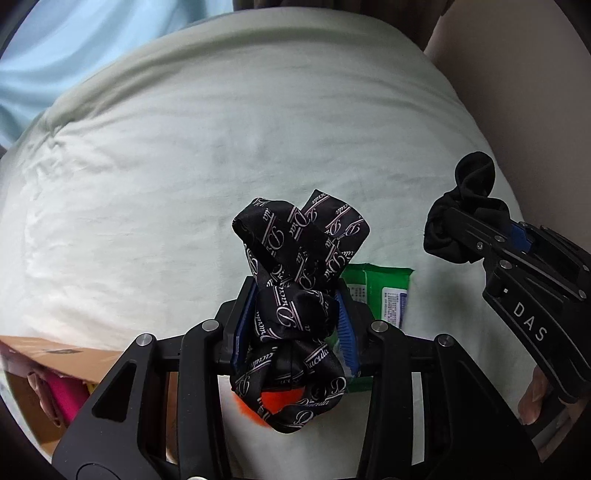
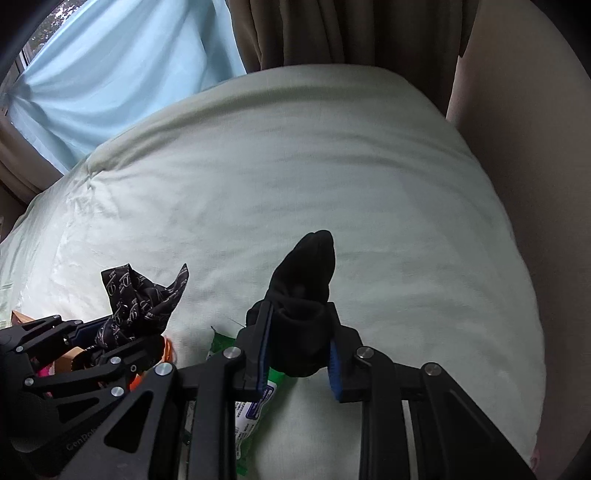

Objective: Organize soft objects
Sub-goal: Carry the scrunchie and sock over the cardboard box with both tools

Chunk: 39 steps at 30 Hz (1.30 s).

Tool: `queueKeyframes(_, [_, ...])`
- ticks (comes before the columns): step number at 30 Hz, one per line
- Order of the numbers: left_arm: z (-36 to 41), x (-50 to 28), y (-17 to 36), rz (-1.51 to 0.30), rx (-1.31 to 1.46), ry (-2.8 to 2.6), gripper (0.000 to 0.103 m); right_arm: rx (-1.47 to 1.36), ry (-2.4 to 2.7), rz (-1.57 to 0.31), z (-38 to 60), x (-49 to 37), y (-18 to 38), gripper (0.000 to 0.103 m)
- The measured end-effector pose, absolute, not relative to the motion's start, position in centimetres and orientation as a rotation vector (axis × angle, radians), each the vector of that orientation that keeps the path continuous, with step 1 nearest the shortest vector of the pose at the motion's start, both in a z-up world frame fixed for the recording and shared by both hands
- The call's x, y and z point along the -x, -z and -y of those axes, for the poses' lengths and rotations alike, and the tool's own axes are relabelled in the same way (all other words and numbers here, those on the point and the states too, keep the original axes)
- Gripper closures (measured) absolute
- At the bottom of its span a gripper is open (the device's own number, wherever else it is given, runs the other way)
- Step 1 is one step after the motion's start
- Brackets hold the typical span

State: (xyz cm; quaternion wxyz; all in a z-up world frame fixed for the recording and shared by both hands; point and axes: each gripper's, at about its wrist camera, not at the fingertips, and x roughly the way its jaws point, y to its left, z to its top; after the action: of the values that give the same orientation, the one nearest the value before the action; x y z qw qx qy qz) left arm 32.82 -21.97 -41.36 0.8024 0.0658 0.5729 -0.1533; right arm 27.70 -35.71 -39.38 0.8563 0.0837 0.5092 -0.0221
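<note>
Pale green bed (image 1: 184, 177) fills both views, blue curtain (image 2: 122, 74) behind. Left tool (image 1: 293, 314) pinching printed black ribbon (image 1: 295, 295), lifted clear of bed. Right tool (image 2: 299, 347) pinching black sock (image 2: 303, 295), also aloft. Cardboard box (image 1: 55, 354) off bed's near-left edge, likely destination. Green wipes pack (image 1: 384, 291) and orange item (image 1: 280, 402) not yet sorted.

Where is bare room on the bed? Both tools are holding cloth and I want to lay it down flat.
The pale green bedspread lies bare ahead of both tools, up to the curtains. It is crowded close in: a green packet, an orange thing and a cardboard box at the left.
</note>
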Motion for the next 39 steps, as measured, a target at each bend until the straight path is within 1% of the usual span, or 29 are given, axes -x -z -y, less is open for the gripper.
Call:
queueKeyframes(14, [16.4,-24.9,25.5,-1.022,0.001,0.301,0.067,-0.147,0.025,-0.860,32.6,-20.1,22.6,0.080])
queueKeyframes(17, [14.2,-22.8,22.8,-0.994,0.034,0.269,0.067,-0.146,-0.004,-0.833,31.0,-18.6,20.0,0.080])
queueKeyframes(23, [9.4,-18.5,19.2,-0.955,0.100,0.190,0.067,-0.133,-0.077,-0.821,26.9,-15.9,16.0,0.080])
queueKeyframes(27, [5.7,-16.4,18.3,-0.948,0.118,0.149,0.067,-0.110,-0.139,-0.846,23.4,-14.6,15.0,0.080])
queueKeyframes(31, [1.3,-15.5,18.6,-0.958,0.131,0.110,0.067,-0.103,-0.186,-0.867,19.7,-13.5,15.2,0.080])
queueKeyframes(39, [-7.9,-15.0,21.3,-1.025,0.139,0.088,0.067,-0.080,-0.207,-0.952,12.0,-12.9,17.6,0.080])
